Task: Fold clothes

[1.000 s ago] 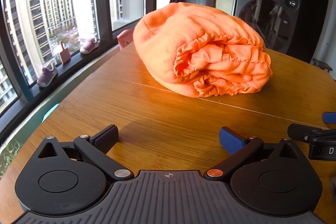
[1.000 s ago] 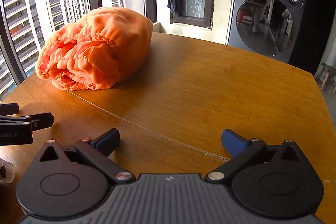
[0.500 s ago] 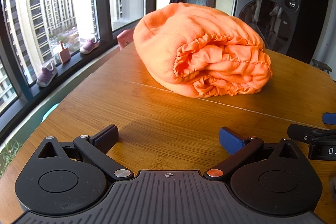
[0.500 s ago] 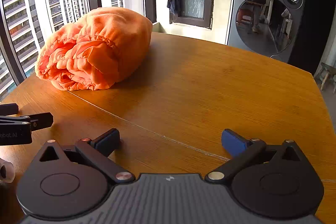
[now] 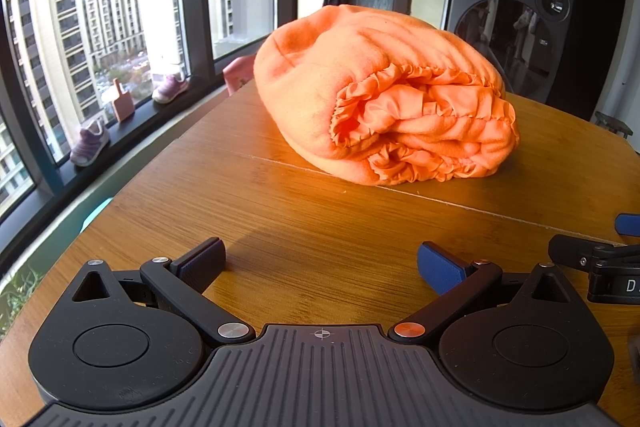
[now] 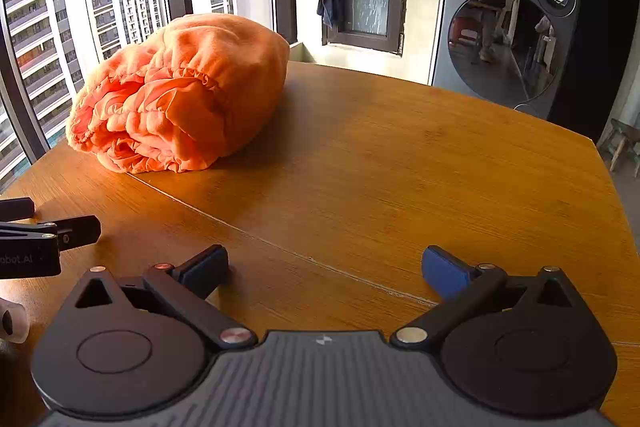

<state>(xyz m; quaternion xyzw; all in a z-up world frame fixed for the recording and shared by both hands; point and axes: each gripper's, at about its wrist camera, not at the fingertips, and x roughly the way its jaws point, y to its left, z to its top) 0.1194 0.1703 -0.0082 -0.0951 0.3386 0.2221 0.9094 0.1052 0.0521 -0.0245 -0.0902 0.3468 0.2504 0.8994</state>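
Observation:
An orange garment (image 5: 384,95) lies folded into a thick bundle on the wooden table (image 5: 320,219), its ruffled edges facing me. It also shows in the right wrist view (image 6: 180,95), at the table's far left. My left gripper (image 5: 320,261) is open and empty, low over the table, well short of the bundle. My right gripper (image 6: 326,267) is open and empty, also near the table's front, to the right of the left one. Each gripper shows at the edge of the other's view.
Tall windows (image 5: 120,7) run along the left, with small shoes (image 5: 90,143) on the sill. A washing machine (image 6: 512,27) stands beyond the table's far edge. A pink chair back (image 5: 238,73) sits behind the bundle. A wooden stool (image 6: 624,143) is at the right.

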